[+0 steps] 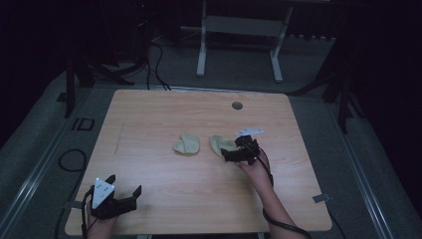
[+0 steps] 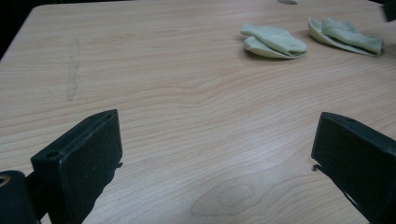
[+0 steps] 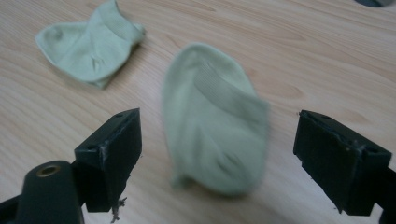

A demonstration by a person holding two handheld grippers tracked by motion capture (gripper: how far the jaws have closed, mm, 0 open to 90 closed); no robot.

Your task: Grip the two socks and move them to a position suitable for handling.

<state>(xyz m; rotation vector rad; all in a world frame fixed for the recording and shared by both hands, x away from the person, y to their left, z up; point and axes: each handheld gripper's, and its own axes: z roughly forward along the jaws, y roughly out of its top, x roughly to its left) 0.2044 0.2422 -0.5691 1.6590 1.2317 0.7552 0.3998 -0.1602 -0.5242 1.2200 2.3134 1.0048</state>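
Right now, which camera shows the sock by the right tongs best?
The right gripper view: the sock lies large between the open tongs, though blurred. The high view shows it small; the left gripper view shows it far off.

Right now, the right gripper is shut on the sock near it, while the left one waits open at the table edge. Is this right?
Not quite. The right gripper is open: in the right gripper view its jaws stand apart on either side of the sock. The left gripper does wait open at the table edge.

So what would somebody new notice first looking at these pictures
Two small pale green fabric socks lie apart at the middle of the light wooden table. The right gripper hangs open around the right-hand sock, while the left gripper waits open at the near left edge, far from the left-hand sock.
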